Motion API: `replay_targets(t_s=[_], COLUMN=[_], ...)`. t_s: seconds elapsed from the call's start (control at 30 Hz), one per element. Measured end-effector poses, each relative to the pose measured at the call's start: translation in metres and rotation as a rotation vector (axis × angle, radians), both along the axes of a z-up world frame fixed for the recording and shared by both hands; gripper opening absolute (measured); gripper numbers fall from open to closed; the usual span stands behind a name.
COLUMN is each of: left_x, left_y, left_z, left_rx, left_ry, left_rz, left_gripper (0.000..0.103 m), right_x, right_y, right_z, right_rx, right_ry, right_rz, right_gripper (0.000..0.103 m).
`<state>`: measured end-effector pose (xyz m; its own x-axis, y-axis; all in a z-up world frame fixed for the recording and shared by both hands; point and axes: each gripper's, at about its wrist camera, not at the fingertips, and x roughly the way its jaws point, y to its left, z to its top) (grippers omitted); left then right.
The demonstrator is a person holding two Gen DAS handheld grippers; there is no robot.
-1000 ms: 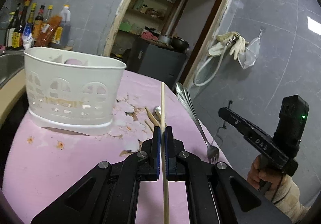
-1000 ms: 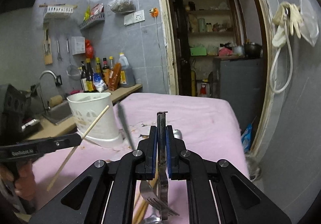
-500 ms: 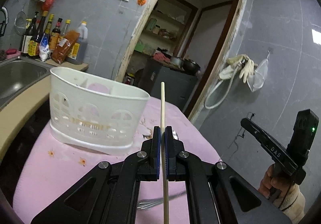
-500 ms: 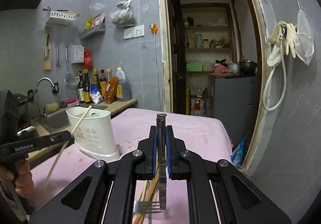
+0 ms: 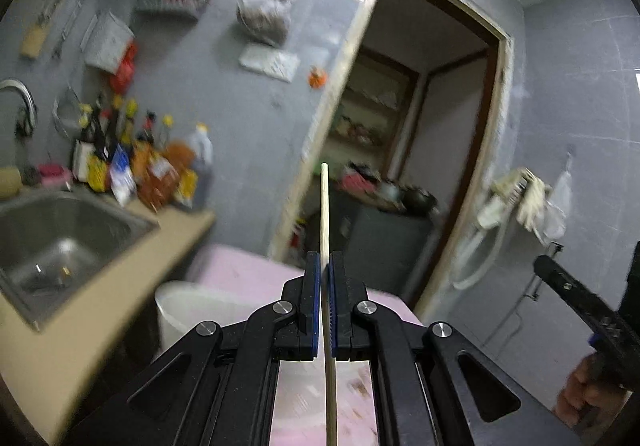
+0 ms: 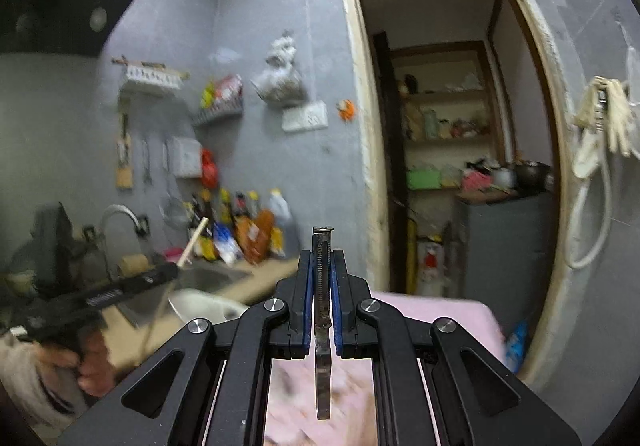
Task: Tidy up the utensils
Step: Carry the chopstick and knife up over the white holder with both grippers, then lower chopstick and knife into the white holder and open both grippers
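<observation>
Left wrist: our left gripper point(image 5: 324, 286) is clamped on a single wooden chopstick point(image 5: 325, 222), stick upright, tip toward the wall. White utensil holder point(image 5: 188, 306) sits low-left on the pink tablecloth point(image 5: 244, 270), beside the counter and sink point(image 5: 52, 230). Frame is blurred. We judge the stick needs tipping tip-down over the holder, aligned with a slot before release.

Right wrist: our right gripper point(image 6: 322, 278) is closed on a metal utensil handle point(image 6: 322, 286), likely a fork; head hidden. Holder point(image 6: 200, 306) lies lower left, well apart. Left gripper point(image 6: 132, 282) visible there with the chopstick point(image 6: 195, 242). We'd go one at a time to avoid clashing over the rim.
</observation>
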<state>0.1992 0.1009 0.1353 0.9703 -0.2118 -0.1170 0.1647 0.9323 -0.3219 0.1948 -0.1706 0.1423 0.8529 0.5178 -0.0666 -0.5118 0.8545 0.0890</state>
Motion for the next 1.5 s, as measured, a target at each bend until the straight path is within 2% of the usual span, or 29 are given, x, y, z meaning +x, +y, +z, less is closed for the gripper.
replay_targets(t_s=[0.17, 0.27, 0.47, 0.67, 0.87, 0.97, 1.1, 1.2, 1.37, 1.5], left_x=[0.029, 0.042, 0.058, 0.063, 0.071, 0.074, 0.068, 0.06, 0.05, 0.042], left_y=[0.035, 0.053, 0.065, 0.054, 0.059, 0.062, 0.058, 0.058, 0.059, 0.055], left_z=[0.015, 0.016, -0.002, -0.025, -0.049, -0.059, -0.063, -0.064, -0.067, -0.065], left_rx=[-0.019, -0.034, -0.016, 0.021, -0.016, -0.032, -0.02, -0.025, -0.04, -0.029], left_ry=[-0.066, -0.099, -0.13, -0.161, -0.141, -0.104, -0.087, -0.064, 0.01, 0.043], left_rz=[0.099, 0.155, 0.247, 0.298, 0.28, 0.272, 0.264, 0.219, 0.135, 0.096], left_gripper=[0.002, 0.002, 0.002, 0.002, 0.002, 0.002, 0.002, 0.002, 0.002, 0.003], right_x=[0.027, 0.041, 0.066, 0.076, 0.08, 0.084, 0.086, 0.086, 0.086, 0.084], right_y=[0.041, 0.063, 0.094, 0.114, 0.124, 0.127, 0.13, 0.129, 0.121, 0.11], right_z=[0.015, 0.014, -0.006, -0.029, -0.046, -0.053, -0.061, -0.066, -0.073, -0.07], right_rx=[0.077, 0.115, 0.15, 0.098, 0.035, 0.016, -0.015, -0.041, -0.046, -0.012], right_ry=[-0.02, -0.025, -0.007, 0.048, 0.068, 0.093, 0.115, 0.136, 0.164, 0.18], right_rz=[0.087, 0.1, 0.046, -0.016, -0.03, -0.02, 0.004, 0.031, 0.083, 0.1], right_gripper=[0.006, 0.006, 0.006, 0.006, 0.006, 0.006, 0.007, 0.007, 0.024, 0.026])
